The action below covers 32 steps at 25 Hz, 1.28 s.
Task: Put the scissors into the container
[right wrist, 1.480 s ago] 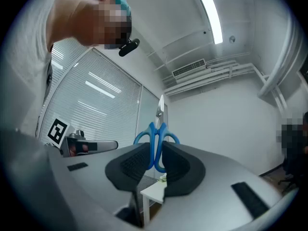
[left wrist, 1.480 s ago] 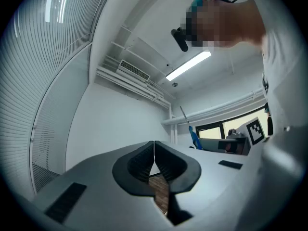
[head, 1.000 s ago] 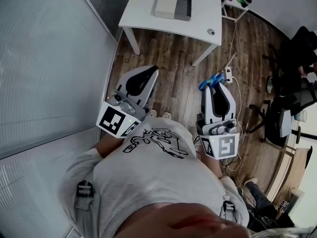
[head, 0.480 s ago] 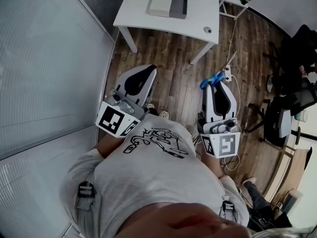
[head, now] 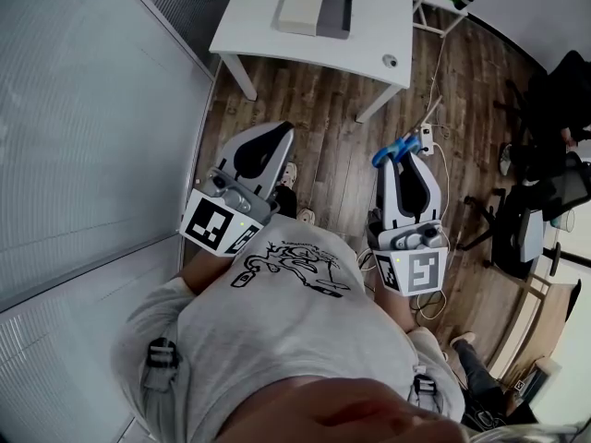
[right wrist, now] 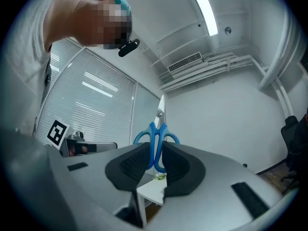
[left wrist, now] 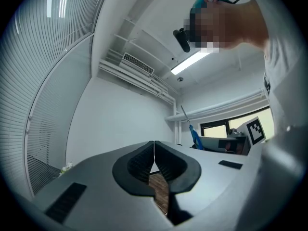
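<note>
Blue-handled scissors (right wrist: 156,146) stand with their blades pointing up, and my right gripper (right wrist: 155,160) is shut on the handles. In the head view the scissors (head: 391,149) stick out of the right gripper (head: 399,157) above the wooden floor. My left gripper (head: 275,131) is held level beside it, and its jaws (left wrist: 153,154) are shut with nothing between them. The grey open container (head: 334,13) sits on the white table (head: 277,44) ahead, well beyond both grippers. The scissors (left wrist: 195,134) also show at the right in the left gripper view.
A white block (head: 301,9) lies against the container. A small round thing (head: 391,60) sits near the table's right corner. A power strip with cables (head: 427,138) lies on the floor at the right. Office chairs (head: 531,210) stand further right. A blind-covered glass wall (head: 92,109) runs along the left.
Both grippers keep their place in the head view while the floor shifts slightly. A shoe has stepped forward under the left gripper. The grip on the scissors is unchanged.
</note>
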Tool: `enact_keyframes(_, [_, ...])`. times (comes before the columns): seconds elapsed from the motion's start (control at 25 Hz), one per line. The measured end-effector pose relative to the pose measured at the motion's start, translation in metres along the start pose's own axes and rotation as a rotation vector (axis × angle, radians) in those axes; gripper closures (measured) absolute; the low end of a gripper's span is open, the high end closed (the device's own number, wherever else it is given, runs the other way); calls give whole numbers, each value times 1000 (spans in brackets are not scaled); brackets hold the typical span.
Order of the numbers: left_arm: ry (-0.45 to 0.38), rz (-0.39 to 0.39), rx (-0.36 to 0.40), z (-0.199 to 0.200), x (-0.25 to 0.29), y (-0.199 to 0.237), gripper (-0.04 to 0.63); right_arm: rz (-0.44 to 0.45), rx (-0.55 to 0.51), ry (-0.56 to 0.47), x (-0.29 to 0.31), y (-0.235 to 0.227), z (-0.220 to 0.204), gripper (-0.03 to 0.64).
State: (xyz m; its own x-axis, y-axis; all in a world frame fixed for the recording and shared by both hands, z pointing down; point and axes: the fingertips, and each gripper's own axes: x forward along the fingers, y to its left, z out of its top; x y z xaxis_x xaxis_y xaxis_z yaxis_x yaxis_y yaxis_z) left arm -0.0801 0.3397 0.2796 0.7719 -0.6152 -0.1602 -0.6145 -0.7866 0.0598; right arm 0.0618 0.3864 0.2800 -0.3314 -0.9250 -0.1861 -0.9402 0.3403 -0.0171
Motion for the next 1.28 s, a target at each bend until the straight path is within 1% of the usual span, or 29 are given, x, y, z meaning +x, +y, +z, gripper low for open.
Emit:
enact_keyframes(0.16, [1,-2,-3,-1,16,18,574,2,-1,3,21,-7,-4,531])
enact_keyframes(0.4, [4,-3,-7,-4,43,55,574,5,-5,4,65,-20,-11,531])
enact_keyframes(0.64, [-5,-17,-4,6,70,97,574,-2,-10,2,113,-27,-10,531])
enact_keyframes(1.04, [-6,-41,-14,6,90,178,574,-15,-12,7,195,-19,-27,531])
enact_keyframes(1.28, [8,-47,-17,0,98,214,574,-26,-7,17,228,-15,-38,531])
